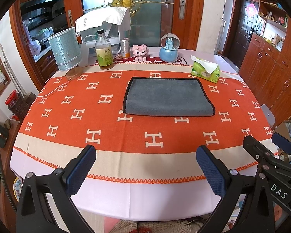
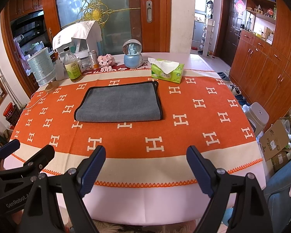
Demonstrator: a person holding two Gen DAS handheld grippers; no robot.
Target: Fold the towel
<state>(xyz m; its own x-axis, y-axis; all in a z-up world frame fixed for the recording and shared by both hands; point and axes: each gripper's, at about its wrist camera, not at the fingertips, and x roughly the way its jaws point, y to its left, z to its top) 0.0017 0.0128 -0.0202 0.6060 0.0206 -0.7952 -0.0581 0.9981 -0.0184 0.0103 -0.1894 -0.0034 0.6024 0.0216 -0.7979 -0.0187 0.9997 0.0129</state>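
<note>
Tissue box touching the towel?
Apart. Right wrist view shows orange tablecloth between tissue box and towel's far right corner.

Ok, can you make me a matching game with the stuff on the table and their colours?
Things:
1. towel
2. tissue box
3. snow globe
4. toy animal

Colours:
a. pink
b. green
c. grey with a black edge
d. blue base, clear ball

Pairs: 1-c, 2-b, 3-d, 4-a
</note>
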